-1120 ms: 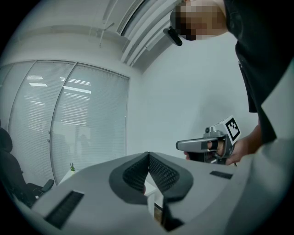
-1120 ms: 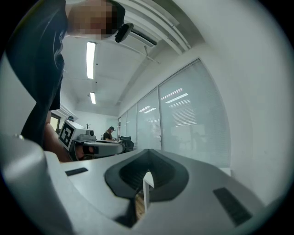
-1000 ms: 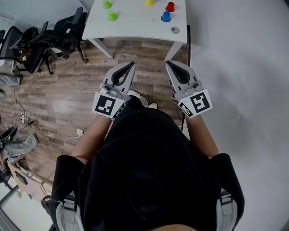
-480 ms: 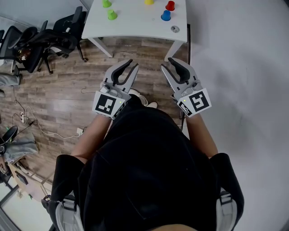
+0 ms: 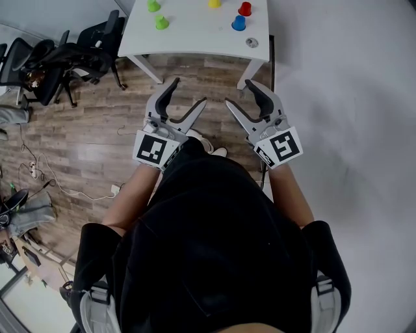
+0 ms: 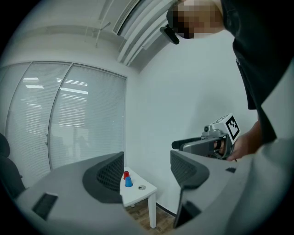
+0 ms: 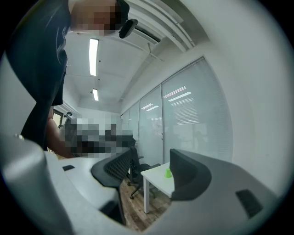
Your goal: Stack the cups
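Observation:
Far ahead stands a white table [image 5: 195, 39] with loose cups: two green cups [image 5: 161, 23], a yellow cup [image 5: 214, 3], a red cup [image 5: 245, 9] and a blue cup [image 5: 238, 23]. Both grippers hover over the wooden floor, well short of the table. My left gripper [image 5: 190, 92] is open and its jaws have just been opening, with nothing between them. My right gripper [image 5: 238, 93] is also open, its jaws just opening and empty. The left gripper view frames the red cup [image 6: 126, 175] and blue cup [image 6: 128, 182] between its jaws; the right gripper view shows a green cup [image 7: 168, 173].
Black office chairs [image 5: 65, 55] stand left of the table, and cables [image 5: 39, 172] lie on the wooden floor. A white wall [image 5: 344, 97] runs along the right. A small grey disc [image 5: 251, 43] lies near the table's right corner.
Both grippers went from shut to wide open, nothing in either. Neither hand has shifted.

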`<state>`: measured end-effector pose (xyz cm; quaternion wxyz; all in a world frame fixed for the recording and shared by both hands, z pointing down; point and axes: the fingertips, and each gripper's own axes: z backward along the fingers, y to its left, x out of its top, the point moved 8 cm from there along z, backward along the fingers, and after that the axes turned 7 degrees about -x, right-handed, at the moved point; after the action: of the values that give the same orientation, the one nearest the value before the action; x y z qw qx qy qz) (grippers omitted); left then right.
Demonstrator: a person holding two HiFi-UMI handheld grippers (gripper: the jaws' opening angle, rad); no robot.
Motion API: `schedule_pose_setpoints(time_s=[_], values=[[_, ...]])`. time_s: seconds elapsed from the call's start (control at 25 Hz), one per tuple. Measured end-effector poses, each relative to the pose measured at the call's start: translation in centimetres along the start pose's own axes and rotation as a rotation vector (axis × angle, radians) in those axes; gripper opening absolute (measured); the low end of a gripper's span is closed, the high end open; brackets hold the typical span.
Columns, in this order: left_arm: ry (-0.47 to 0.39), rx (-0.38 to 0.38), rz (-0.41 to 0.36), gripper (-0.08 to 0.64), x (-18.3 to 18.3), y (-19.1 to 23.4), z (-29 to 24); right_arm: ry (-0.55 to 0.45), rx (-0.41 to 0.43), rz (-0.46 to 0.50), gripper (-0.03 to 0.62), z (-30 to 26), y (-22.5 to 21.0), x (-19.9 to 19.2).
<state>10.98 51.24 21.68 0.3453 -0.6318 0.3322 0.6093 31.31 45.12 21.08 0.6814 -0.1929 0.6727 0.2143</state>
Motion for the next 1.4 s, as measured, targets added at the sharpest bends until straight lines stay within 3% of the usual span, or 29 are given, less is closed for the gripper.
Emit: schedule_pose_setpoints(time_s=[0.28,0.76,1.08,1.4], values=[[-0.011,-0.002,0.016,0.322,0.2,-0.4,-0.2,0.003,0.01,-0.013,0.293,0.2,-0.1,0.1],[0.014,0.02,0.015,0.322,0.8,0.7,-0.2,0.002,-0.004,-0.019,0.296,-0.3,-1.0,0.4],[0.003,0.036,0.023,0.322,1.1,2.8,-0.4,0.03,-0.005,-0.012,0.298,-2.4,-1.3,0.1],[0.005,-0.012,0.029,0.322,-0.1,8.1,-2.0,0.05,-0.03,-0.033,0.298,-6.9,-2.4,-0.6]])
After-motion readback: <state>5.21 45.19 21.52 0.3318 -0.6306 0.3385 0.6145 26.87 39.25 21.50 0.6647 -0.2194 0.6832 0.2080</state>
